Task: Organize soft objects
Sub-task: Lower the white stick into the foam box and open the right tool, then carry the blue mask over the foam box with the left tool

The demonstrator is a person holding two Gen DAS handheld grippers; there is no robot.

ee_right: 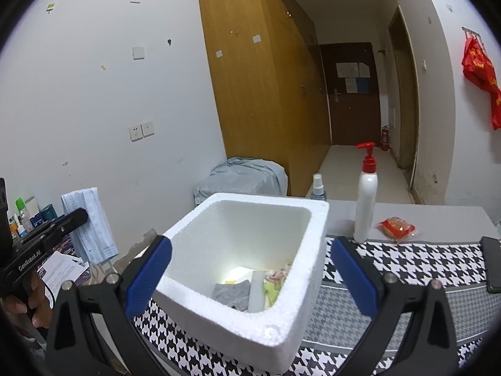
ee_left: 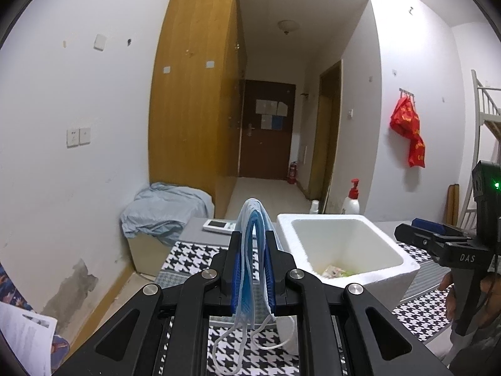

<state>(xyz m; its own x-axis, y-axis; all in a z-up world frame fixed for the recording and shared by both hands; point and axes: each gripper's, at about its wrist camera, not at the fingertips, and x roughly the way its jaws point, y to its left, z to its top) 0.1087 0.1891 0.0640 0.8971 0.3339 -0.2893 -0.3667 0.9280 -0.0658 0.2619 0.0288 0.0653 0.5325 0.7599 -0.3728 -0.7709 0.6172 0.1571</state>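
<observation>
At the far left, a grey-blue cloth [ee_left: 166,210] lies heaped over a low box against the wooden wardrobe [ee_left: 194,94]. The left tool [ee_left: 253,269] is clamped on a folded blue face mask [ee_left: 250,250], its blue pads pressing both sides; the mask sticks up above the fingertips and its white ear loops dangle below, over the houndstooth cloth [ee_left: 188,260] covering the bench. In the right wrist view the same mask hangs from the left tool off to the left of the box, not over its opening. Just to the right stands a white foam box [ee_right: 238,322], open-topped, with a grey fabric piece [ee_right: 231,291] and other small items at its bottom. The right tool [ee_right: 250,275] stands wide open and grips nothing, its fingers framing the box on either side. Behind the box are a small spray bottle [ee_right: 317,188] and a white pump bottle [ee_right: 364,203] with a red top. Further right lies a red packet [ee_right: 396,227], and a dark phone [ee_right: 493,263] at the edge.
</observation>
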